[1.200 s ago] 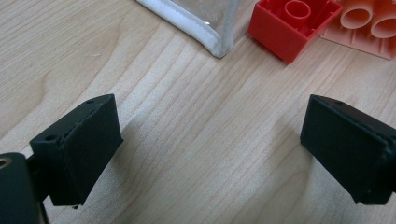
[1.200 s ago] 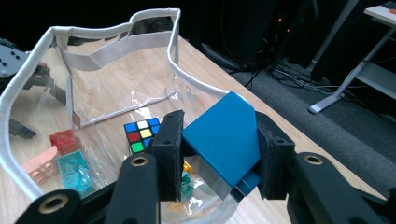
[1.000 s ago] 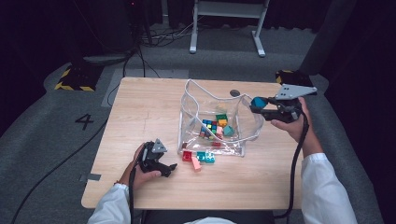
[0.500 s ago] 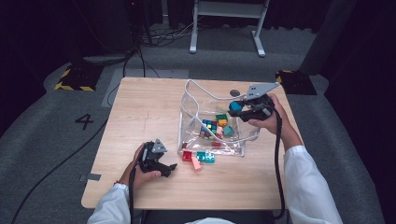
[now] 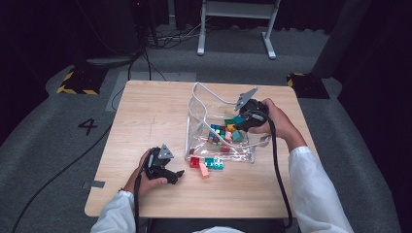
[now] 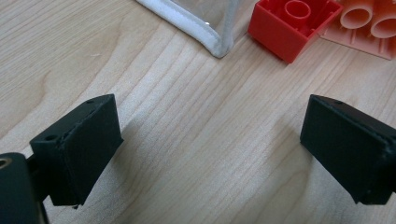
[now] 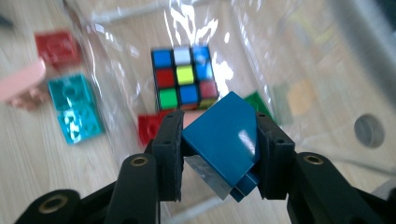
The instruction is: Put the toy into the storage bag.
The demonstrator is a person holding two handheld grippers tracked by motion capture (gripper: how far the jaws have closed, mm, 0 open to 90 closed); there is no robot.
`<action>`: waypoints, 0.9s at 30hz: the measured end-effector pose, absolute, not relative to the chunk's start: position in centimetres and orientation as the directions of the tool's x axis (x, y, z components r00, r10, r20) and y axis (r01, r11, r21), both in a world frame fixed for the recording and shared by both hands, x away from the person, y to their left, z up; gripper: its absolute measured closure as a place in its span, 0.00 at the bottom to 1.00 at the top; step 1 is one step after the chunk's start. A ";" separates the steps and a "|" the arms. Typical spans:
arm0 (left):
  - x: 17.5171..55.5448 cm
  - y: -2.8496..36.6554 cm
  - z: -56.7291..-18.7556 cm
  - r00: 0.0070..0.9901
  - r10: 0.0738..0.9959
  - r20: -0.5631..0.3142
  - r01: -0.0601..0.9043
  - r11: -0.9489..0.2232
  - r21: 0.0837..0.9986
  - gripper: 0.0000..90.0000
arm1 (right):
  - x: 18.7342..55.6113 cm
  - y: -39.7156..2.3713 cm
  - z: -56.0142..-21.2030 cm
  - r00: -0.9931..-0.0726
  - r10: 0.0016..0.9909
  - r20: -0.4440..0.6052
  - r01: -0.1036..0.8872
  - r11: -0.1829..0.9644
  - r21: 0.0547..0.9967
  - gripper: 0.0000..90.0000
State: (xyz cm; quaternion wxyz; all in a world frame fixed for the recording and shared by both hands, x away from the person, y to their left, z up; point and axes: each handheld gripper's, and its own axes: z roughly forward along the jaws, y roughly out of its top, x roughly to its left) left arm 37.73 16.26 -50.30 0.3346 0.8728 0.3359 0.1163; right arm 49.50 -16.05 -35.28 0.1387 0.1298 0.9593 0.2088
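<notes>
My right gripper (image 7: 217, 127) is shut on a blue sloped brick (image 7: 219, 142), pads on its two sides. In the high view the right gripper (image 5: 241, 123) hangs over the right part of a clear plastic bag (image 5: 199, 104) with a white rim. Below the brick, inside the bag, lie a colour cube (image 7: 184, 77), a red brick (image 7: 148, 127) and a green brick (image 7: 256, 100). My left gripper (image 5: 168, 173) rests low on the table in front of the bag's left corner, open, with bare wood between its jaws (image 6: 210, 135).
Outside the bag's near side lie a red brick (image 5: 195, 161), a pink brick (image 5: 203, 170) and teal bricks (image 5: 214, 163). The red brick (image 6: 289, 25) and pink brick (image 6: 369, 23) sit just beyond my left jaws, beside the bag's white edge (image 6: 187, 23). The wooden table (image 5: 145, 111) has bare wood at the left.
My right gripper has moved left and down with the blue brick, from the table's right side to above the bag. The left gripper has stayed put.
</notes>
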 end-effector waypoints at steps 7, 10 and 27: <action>37.7 16.3 -50.3 0.748 0.664 -0.020 0.507 -0.551 0.662 0.06 | 49.9 -17.2 -35.8 -0.914 0.329 -0.236 0.253 0.920 0.300 0.66; 37.7 16.3 -50.3 0.747 0.664 -0.022 0.508 -0.550 0.662 0.06 | 49.8 -18.3 -35.9 -0.912 0.342 -0.227 0.271 0.917 0.294 0.66; 37.7 16.1 -50.4 0.746 0.665 -0.039 0.518 -0.542 0.662 0.05 | 47.2 -22.6 -34.5 -0.870 0.450 -0.203 0.256 0.763 0.593 0.47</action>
